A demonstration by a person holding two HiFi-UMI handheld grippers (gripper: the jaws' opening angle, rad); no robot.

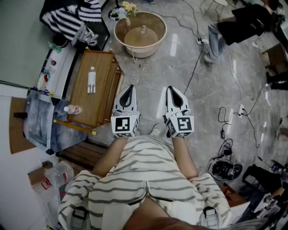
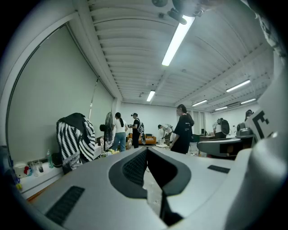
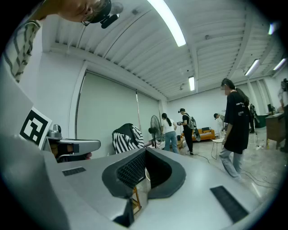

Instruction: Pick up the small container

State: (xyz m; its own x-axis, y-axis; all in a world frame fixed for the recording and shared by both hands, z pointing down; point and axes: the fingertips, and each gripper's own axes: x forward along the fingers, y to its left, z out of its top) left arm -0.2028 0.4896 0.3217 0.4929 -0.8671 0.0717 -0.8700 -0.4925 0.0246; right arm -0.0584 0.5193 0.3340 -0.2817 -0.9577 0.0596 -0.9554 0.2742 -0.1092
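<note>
A small clear container with a reddish cap [image 1: 73, 109] lies at the near left corner of a low wooden table [image 1: 105, 85]. A taller clear bottle [image 1: 91, 80] lies on the middle of that table. My left gripper [image 1: 129, 87] is held over the floor just right of the table, its jaws together and nothing between them; the left gripper view shows its tip [image 2: 146, 149] pointing level into the room. My right gripper [image 1: 172, 88] hovers beside it, also shut and empty [image 3: 145, 152]. Both are well apart from the container.
A large beige basin [image 1: 140, 33] stands on the floor ahead, with flowers [image 1: 123, 9] behind it. A striped garment [image 1: 72, 18] hangs at the far left. Cables [image 1: 193, 67] run over the floor at right. Several people [image 2: 182, 128] stand farther back.
</note>
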